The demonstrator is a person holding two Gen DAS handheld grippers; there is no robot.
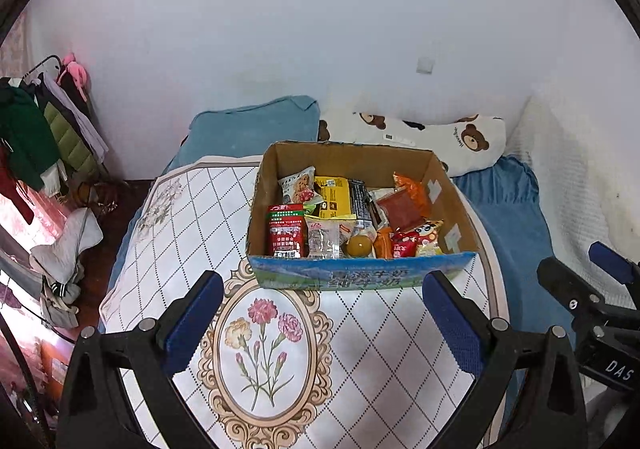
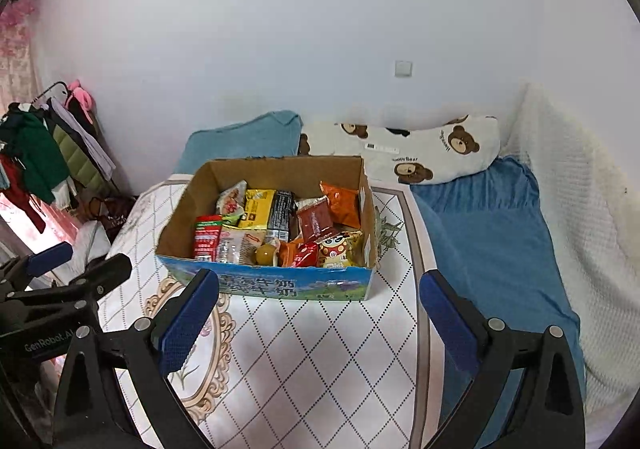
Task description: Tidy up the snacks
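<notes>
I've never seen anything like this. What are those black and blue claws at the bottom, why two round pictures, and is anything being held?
The claws are two hand-held grippers, no robot. Each carries a fisheye camera looking along its fingers. One picture comes from the left gripper, the other from the right gripper; each also glimpses its partner at the edge. Both are open and hold nothing. Ahead, on a floral cloth over a bed, stands a cardboard box full of snack packets, among them a red carton and a yellow packet. A bear-print pillow lies behind.

Box [image 1: 362,276] on mat [image 1: 200,209] atop bed [image 1: 504,209], snacks [image 1: 344,217] inside. Pillows [image 1: 432,137] behind, against wall [image 1: 320,29]. Clothes rack [image 1: 44,129] far left. Grippers before box, empty, spread.
</notes>
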